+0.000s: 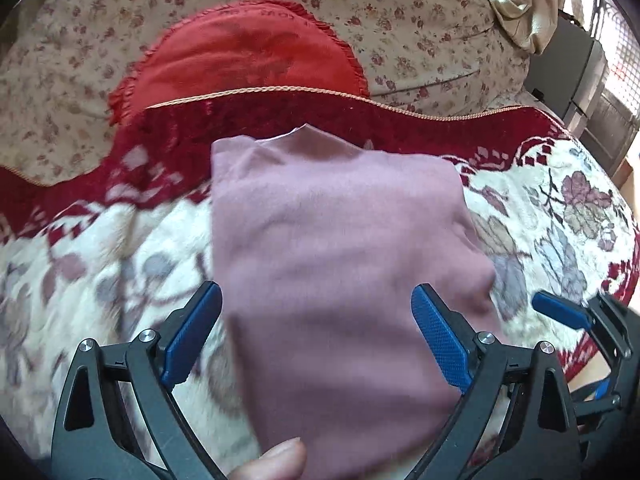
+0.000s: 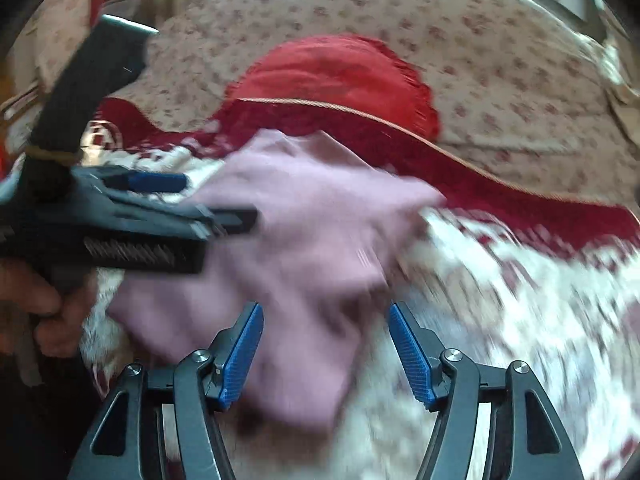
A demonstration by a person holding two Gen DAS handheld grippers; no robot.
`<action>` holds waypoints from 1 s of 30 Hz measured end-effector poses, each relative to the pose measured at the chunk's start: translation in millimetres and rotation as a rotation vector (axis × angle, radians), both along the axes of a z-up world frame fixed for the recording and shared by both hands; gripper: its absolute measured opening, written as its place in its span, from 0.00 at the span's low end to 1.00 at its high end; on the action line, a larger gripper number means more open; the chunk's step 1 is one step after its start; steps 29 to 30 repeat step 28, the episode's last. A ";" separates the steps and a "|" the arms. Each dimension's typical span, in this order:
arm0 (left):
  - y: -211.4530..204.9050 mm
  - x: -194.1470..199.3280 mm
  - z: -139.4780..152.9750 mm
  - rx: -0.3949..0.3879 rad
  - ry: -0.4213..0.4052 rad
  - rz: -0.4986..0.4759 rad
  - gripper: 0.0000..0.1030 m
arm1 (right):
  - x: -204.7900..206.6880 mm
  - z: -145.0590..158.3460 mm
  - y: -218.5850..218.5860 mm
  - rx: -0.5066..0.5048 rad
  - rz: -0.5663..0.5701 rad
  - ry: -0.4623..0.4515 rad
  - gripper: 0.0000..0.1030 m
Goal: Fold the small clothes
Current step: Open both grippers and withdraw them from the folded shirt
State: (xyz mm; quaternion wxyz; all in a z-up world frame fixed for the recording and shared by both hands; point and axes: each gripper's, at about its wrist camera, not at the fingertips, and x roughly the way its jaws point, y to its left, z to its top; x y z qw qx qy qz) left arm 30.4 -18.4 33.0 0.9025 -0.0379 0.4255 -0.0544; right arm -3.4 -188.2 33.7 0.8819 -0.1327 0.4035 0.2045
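A small pink garment [image 1: 340, 248] lies folded on the patterned blanket [image 1: 100, 280]. My left gripper [image 1: 316, 300] is open, its blue pads on either side of the cloth's near part, just above it. In the right wrist view the pink garment [image 2: 296, 232] is blurred. My right gripper [image 2: 326, 320] is open over its near right corner. The left gripper [image 2: 152, 200] shows from the side at the left of that view, over the cloth's left edge. The right gripper [image 1: 560, 312] shows at the right edge of the left view.
A red fringed cushion [image 1: 240, 56] lies behind the blanket's dark red border [image 1: 400, 128]. A floral cover [image 1: 400, 8] fills the background. A beige cloth [image 1: 524, 4] hangs at the upper right. A hand [image 2: 44, 308] holds the left gripper.
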 end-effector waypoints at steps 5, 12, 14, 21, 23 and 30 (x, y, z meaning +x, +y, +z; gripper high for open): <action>0.9 -49.1 15.2 0.016 -0.053 0.035 0.93 | -37.1 2.0 -25.9 0.079 -0.127 0.011 0.61; -7.1 -83.9 15.4 0.064 -0.062 0.045 0.93 | -51.5 6.7 -43.2 0.149 -0.190 -0.005 0.61; -9.3 -86.3 15.8 0.066 -0.064 0.043 0.93 | -51.2 7.4 -44.4 0.158 -0.195 -0.007 0.61; -9.2 -85.7 11.3 0.046 -0.049 0.033 0.93 | -55.1 10.4 -38.4 0.160 -0.159 -0.026 0.61; -9.0 -86.4 9.2 0.042 -0.053 0.030 0.93 | -54.6 10.7 -39.3 0.164 -0.161 -0.029 0.61; -9.8 -89.5 8.6 0.055 -0.086 0.026 0.93 | -53.8 11.0 -39.1 0.172 -0.161 -0.032 0.61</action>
